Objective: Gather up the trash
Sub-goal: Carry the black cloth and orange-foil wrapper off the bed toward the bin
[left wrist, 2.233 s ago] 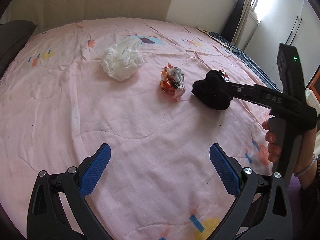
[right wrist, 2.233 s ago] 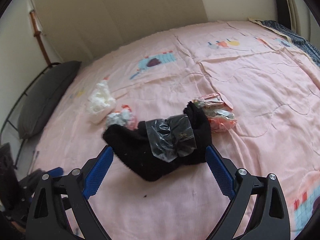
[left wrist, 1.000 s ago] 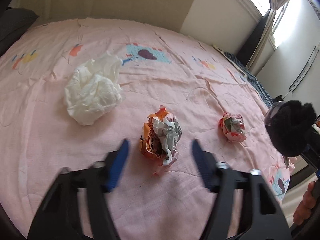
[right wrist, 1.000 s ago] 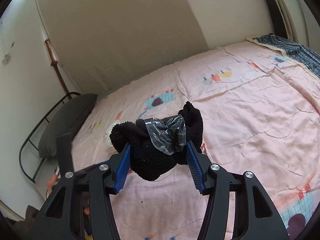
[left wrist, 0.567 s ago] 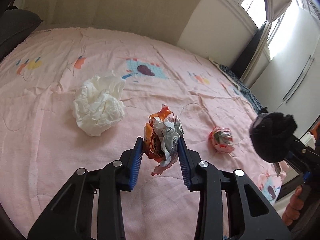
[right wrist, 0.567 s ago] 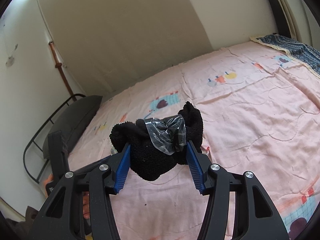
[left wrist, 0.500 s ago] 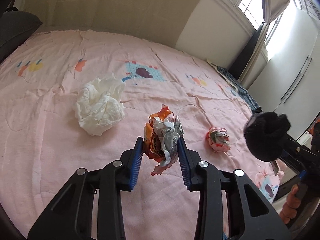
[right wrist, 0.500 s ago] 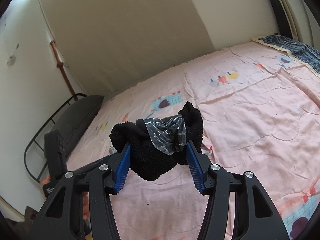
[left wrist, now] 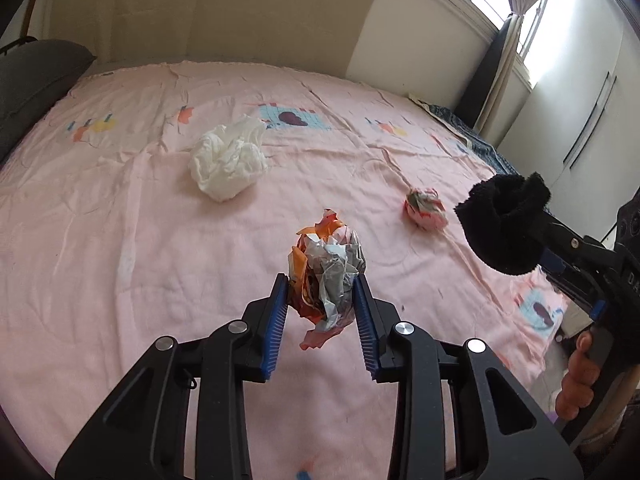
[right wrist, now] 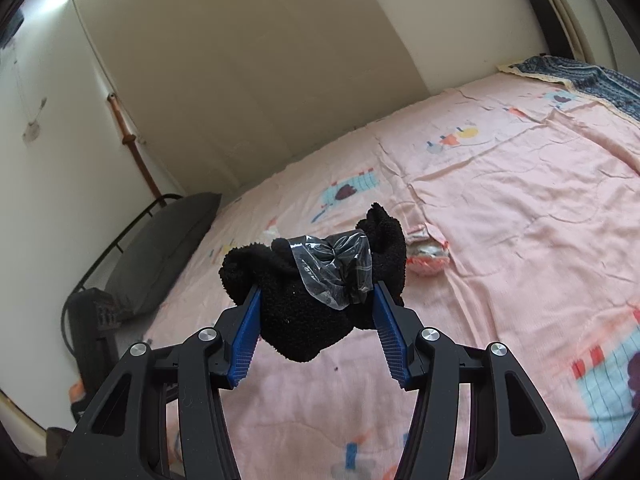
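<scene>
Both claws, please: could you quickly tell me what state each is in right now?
Left claw: closed on the crumpled orange wrapper.
Right claw: closed on the black fuzzy bundle.

We see the bed's pink quilt (left wrist: 160,240); on it lie a white paper wad (left wrist: 227,164) upper-centre and a small pinkish wad (left wrist: 426,210) right of centre.

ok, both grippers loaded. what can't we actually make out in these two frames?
- Right wrist view: the pink wrapper ball is half hidden behind the black sock.
- White tissue wad: barely shows past the sock there.
- Trash bin: outside both views.
- Left wrist view: right gripper fingertips buried in the sock.
</scene>
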